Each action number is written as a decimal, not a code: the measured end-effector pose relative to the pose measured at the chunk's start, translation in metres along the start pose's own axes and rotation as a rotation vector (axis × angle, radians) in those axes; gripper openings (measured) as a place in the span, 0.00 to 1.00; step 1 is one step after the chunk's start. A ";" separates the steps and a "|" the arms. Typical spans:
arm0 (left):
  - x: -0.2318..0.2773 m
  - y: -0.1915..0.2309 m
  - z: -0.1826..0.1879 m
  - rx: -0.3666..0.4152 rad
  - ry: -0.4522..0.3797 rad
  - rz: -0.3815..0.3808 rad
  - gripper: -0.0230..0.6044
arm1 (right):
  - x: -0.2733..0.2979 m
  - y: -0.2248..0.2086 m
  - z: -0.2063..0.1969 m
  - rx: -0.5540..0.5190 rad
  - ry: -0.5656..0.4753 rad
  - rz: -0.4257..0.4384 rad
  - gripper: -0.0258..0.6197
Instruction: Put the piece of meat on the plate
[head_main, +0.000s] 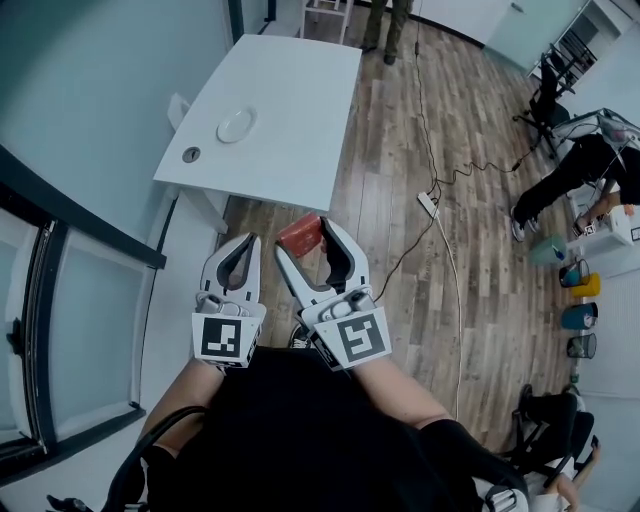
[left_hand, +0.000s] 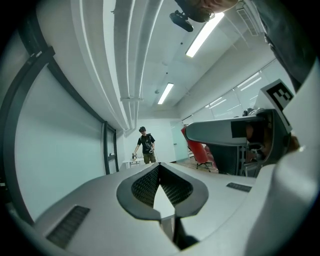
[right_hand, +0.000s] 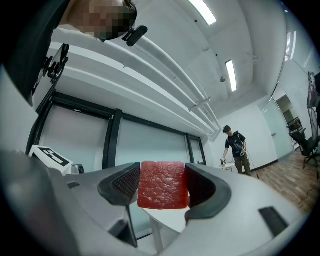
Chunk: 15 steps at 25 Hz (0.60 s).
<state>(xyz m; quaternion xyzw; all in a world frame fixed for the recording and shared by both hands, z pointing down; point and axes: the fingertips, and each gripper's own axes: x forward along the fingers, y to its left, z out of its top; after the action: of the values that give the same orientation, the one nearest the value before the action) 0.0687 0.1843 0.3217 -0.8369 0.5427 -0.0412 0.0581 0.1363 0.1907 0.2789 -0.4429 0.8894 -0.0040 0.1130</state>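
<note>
Red meat (right_hand: 162, 184), clamped within right tool (head_main: 305, 240)

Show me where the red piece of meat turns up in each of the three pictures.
Head view: the piece of meat sits centre, clamped in the right claw, just before the white table.
Left gripper view: I cannot make it out.
Right gripper view: lower centre, filling the gap between the jaws.
Shared landmark: the standing person beyond the table.
</note>
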 end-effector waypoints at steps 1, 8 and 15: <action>0.002 -0.003 0.001 0.002 0.002 0.000 0.04 | 0.000 -0.004 0.002 0.001 -0.004 0.002 0.49; 0.003 -0.006 0.001 0.009 0.013 0.016 0.04 | -0.002 -0.015 0.005 0.010 -0.016 0.011 0.49; 0.007 -0.003 -0.008 -0.001 0.025 0.013 0.04 | 0.004 -0.016 -0.004 0.018 0.004 0.013 0.49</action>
<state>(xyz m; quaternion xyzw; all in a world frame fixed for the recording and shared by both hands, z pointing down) 0.0730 0.1788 0.3300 -0.8327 0.5489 -0.0511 0.0510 0.1460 0.1773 0.2840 -0.4360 0.8925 -0.0119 0.1153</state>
